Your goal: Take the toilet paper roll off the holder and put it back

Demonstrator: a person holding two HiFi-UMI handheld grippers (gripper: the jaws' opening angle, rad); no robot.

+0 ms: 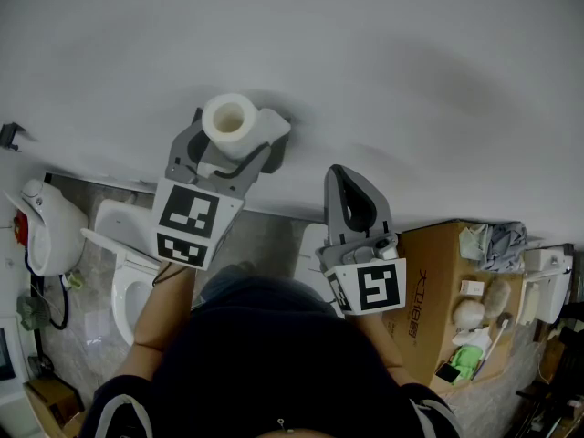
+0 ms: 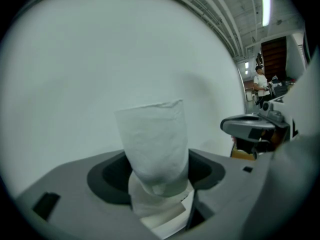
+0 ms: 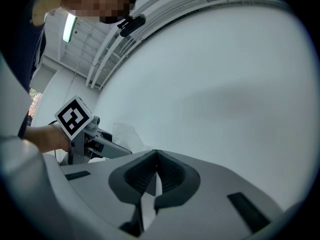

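A white toilet paper roll (image 1: 228, 117) stands upright, hollow core upward, between the jaws of my left gripper (image 1: 235, 142), close to the white wall. In the left gripper view the roll (image 2: 154, 144) fills the gap of the left gripper (image 2: 159, 186), whose pads press its sides; a loose sheet hangs below. My right gripper (image 1: 341, 173) is held to the right of it, apart from the roll, its jaws shut with nothing between them, as the right gripper view (image 3: 156, 155) shows. I cannot make out the holder.
A white toilet (image 1: 117, 249) stands lower left, with a white fixture (image 1: 47, 226) beside it. A cardboard box (image 1: 436, 281) with small items on top sits lower right. A plain white wall (image 1: 365, 53) fills the upper view. A person (image 2: 260, 83) stands far off.
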